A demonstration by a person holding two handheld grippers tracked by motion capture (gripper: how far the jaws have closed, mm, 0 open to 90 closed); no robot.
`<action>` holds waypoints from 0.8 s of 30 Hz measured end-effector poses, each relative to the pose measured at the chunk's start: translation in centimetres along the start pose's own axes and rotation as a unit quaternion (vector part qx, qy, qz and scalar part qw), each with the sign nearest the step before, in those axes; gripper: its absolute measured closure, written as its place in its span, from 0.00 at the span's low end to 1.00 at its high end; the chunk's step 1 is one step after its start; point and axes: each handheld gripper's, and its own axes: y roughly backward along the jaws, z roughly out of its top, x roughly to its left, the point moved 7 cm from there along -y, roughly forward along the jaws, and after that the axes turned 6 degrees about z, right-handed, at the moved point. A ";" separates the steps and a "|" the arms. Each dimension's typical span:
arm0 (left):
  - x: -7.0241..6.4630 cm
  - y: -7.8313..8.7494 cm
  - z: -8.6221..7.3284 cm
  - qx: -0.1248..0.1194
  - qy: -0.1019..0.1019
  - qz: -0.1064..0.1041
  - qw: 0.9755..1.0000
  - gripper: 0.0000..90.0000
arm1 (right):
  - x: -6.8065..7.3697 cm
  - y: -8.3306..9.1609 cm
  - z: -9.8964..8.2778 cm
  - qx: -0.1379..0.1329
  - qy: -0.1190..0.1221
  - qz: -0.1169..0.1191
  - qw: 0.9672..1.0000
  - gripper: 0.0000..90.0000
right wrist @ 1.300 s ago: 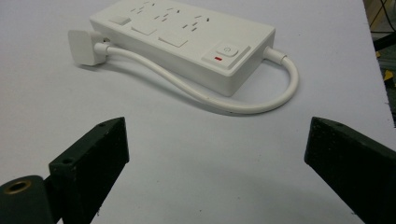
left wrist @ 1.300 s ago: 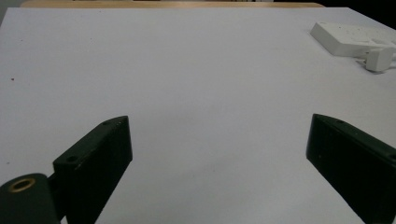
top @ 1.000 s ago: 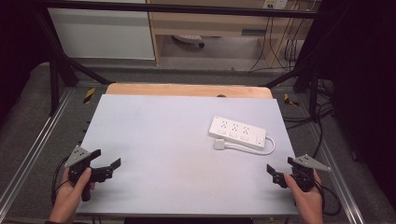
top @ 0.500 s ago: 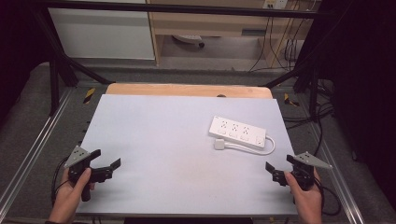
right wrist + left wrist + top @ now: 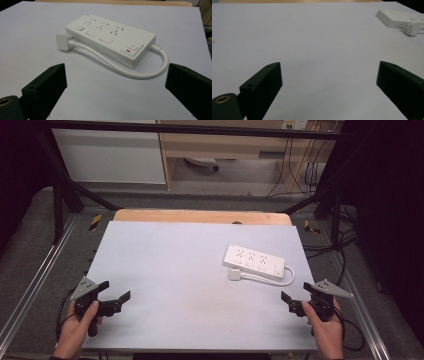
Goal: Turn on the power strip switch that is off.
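here we are holding both grippers – left gripper [image 5: 111, 299], right gripper [image 5: 296, 301] – jaws released, empty; power strip [image 5: 254, 261] lying far right on table [image 5: 175, 270], likely rigid, light, smooth – gripping across its narrow sides.

white power strip [image 5: 254, 262] | flat, table's right half | short cord looped alongside

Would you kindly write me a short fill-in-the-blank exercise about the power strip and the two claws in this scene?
1. The white power strip lies nearer the person's ____ claw.
2. Both that claw and the left claw have their jaws ____.
3. The cable loops from one end of the strip back along its side to a white ____ lying on the table.
4. The small mark under the strip's power button is coloured ____.

Missing words: right; open; plug; red
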 end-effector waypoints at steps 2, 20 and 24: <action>0.0 0.0 0.0 0.000 0.000 0.001 1.000 0.07 | 0.1 0.0 0.2 -0.004 -0.001 0.003 1.000 0.05; -0.1 -0.1 -0.3 0.005 -0.006 0.000 1.000 0.07 | 1.5 -0.9 4.4 -0.019 0.020 0.014 1.000 0.04; 0.1 0.0 -0.4 0.005 -0.001 0.004 1.000 0.07 | 1.5 -1.1 4.9 -0.023 0.021 0.017 0.999 0.05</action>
